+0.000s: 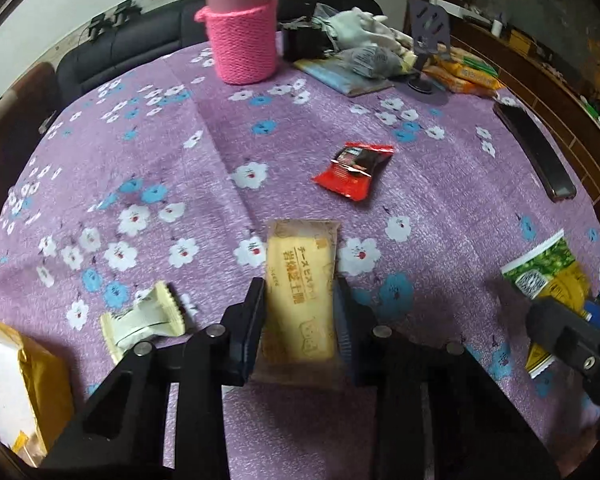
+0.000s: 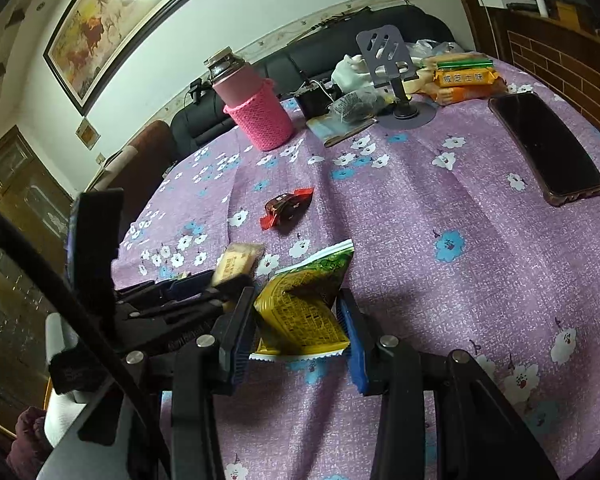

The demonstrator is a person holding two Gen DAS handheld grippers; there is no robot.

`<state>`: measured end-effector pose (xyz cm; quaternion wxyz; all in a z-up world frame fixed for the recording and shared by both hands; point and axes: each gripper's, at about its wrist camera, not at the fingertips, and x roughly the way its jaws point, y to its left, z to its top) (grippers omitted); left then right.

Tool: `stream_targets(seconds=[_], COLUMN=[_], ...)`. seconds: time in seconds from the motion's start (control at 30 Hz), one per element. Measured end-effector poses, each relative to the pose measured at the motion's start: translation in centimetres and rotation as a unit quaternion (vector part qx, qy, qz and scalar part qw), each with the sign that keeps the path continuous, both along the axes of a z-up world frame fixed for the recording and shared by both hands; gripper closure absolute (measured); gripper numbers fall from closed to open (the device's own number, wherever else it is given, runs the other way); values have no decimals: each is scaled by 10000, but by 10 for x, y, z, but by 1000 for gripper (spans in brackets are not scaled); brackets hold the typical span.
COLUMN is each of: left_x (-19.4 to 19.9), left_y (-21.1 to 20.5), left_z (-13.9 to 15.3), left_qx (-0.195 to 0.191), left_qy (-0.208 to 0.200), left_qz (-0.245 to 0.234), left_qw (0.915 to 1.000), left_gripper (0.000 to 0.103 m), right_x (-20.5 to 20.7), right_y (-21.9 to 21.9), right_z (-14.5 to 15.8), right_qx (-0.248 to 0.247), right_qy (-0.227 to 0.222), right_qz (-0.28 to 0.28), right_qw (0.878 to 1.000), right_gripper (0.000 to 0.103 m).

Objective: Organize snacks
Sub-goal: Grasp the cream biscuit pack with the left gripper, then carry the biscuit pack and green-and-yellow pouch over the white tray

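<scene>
My left gripper [image 1: 299, 300] is shut on a pale yellow biscuit pack [image 1: 298, 276] with orange lettering, held just above the purple flowered tablecloth [image 1: 220, 140]. My right gripper [image 2: 296, 316] is shut on a green and yellow snack bag [image 2: 304, 304], which shows at the right edge of the left wrist view [image 1: 548, 280]. A red and black snack packet [image 1: 354, 170] lies on the cloth ahead, also in the right wrist view [image 2: 286, 208]. A cream wrapped snack [image 1: 144, 320] lies left of the left gripper.
A pink flask in a knitted sleeve [image 1: 242, 28] stands at the back. A phone stand [image 2: 396, 76], bags and orange biscuit packs [image 2: 466, 78] crowd the far right. A black phone [image 2: 544, 144] lies at the right edge. A gold-lined box [image 1: 20, 384] sits bottom left.
</scene>
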<state>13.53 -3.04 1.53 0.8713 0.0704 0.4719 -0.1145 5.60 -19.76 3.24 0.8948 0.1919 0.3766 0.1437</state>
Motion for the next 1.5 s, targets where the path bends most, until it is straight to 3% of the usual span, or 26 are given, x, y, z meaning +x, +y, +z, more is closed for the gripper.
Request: stream_targets(seconds=[0.27, 0.47, 0.77, 1.03, 1.27, 1.5], left_x=[-29, -88, -169, -195, -191, -172], left_y=[28, 75, 177, 261, 298, 319], left_z=[22, 62, 91, 86, 78, 68], left_qx=[-315, -622, -1091, -1362, -1298, -1254], left_qy=[-199, -613, -1099, -1040, -978, -791], left_qz=[234, 546, 1578, 2342, 2568, 2655], left_qw=[9990, 9947, 9753, 9570, 9527, 9526], left_gripper=[68, 68, 68, 68, 68, 67], right_x=[-6, -13, -32, -58, -73, -71], right_y=[13, 26, 55, 141, 235, 299], right_z=[3, 8, 24, 43, 51, 37], right_qx=[-277, -402, -541, -684, -973, -1443], right_qy=[-183, -387, -710, -695, -717, -726], right_qz=[173, 342, 516, 1505, 2384, 2737], right_qw=[9993, 9979, 9947, 9838, 9636, 9482], right_gripper=[63, 63, 63, 64, 64, 64])
